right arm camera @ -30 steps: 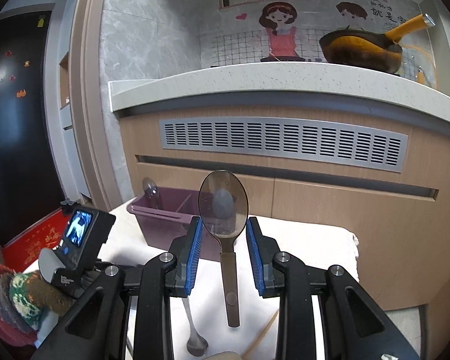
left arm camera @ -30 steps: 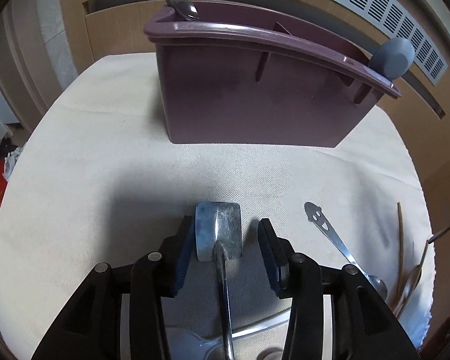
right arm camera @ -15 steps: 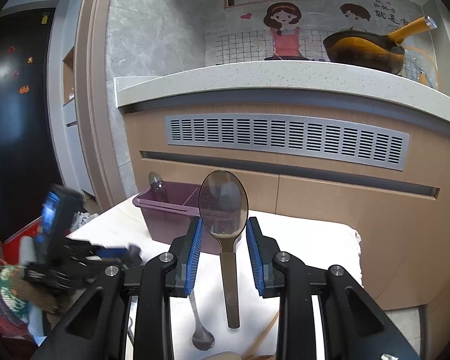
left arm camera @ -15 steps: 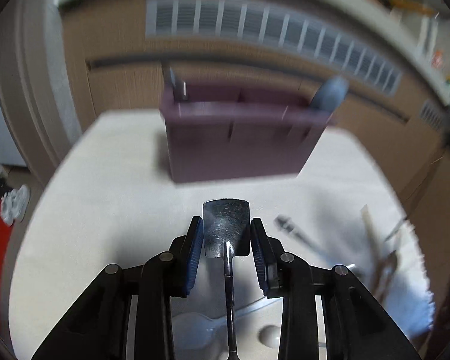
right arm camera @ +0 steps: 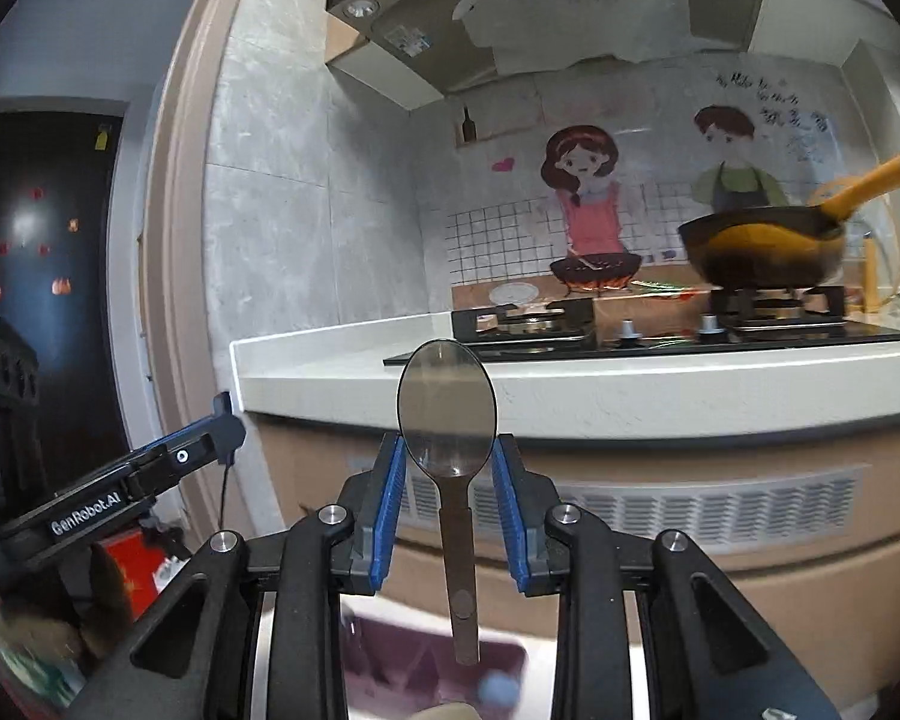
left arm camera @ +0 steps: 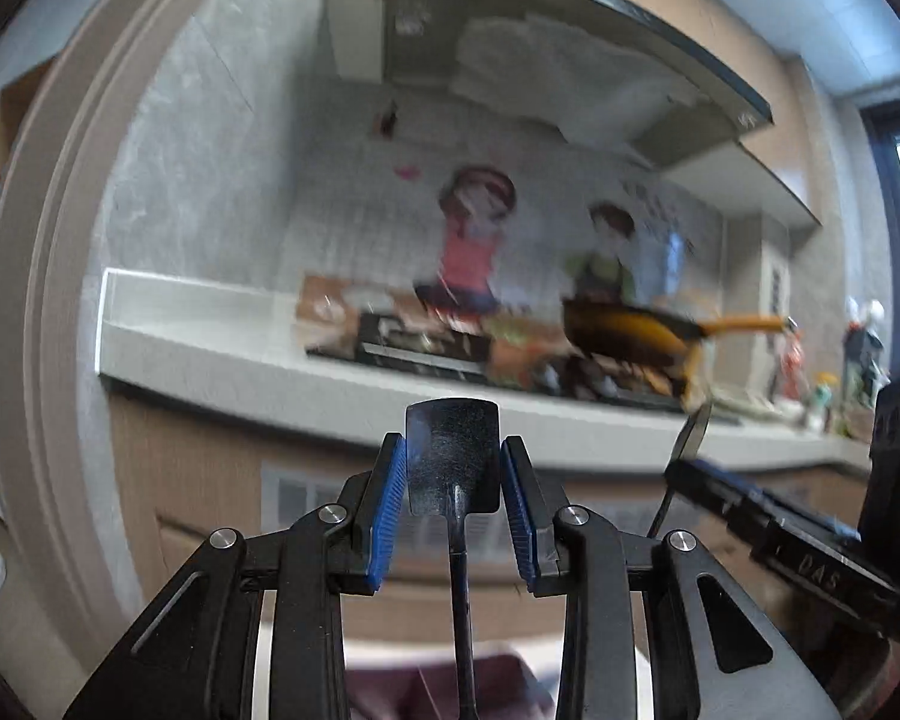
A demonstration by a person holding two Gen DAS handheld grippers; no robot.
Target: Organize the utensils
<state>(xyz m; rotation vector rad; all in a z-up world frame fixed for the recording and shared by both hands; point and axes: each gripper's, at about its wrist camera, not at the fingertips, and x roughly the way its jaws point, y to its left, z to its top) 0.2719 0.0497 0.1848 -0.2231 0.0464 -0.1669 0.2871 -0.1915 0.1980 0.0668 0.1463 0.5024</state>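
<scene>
Below, purple plastic caddy (right arm camera: pixel 432 654): blurred, cropped.
Left gripper (left arm camera: pixel 453 480): clamped on square-headed dark metal scoop (left arm camera: pixel 453 456).
Right gripper (right arm camera: pixel 448 474): clamped on round steel spoon (right arm camera: pixel 447 408).

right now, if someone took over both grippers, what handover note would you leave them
Left gripper: shut on the square-headed dark metal spatula-spoon, head up between the blue pads, handle hanging down.
Right gripper: shut on the round-bowled brown-handled spoon, bowl up, handle hanging down.
Both are raised in front of the kitchen counter, side by side; each shows at the edge of the other's view.
The purple plastic utensil caddy sits below, only its blurred top visible at the bottom of both views.
Done: both utensils picked up.
Left: lower each into a caddy compartment and release. Other utensils are not in view now, so check the table.
</scene>
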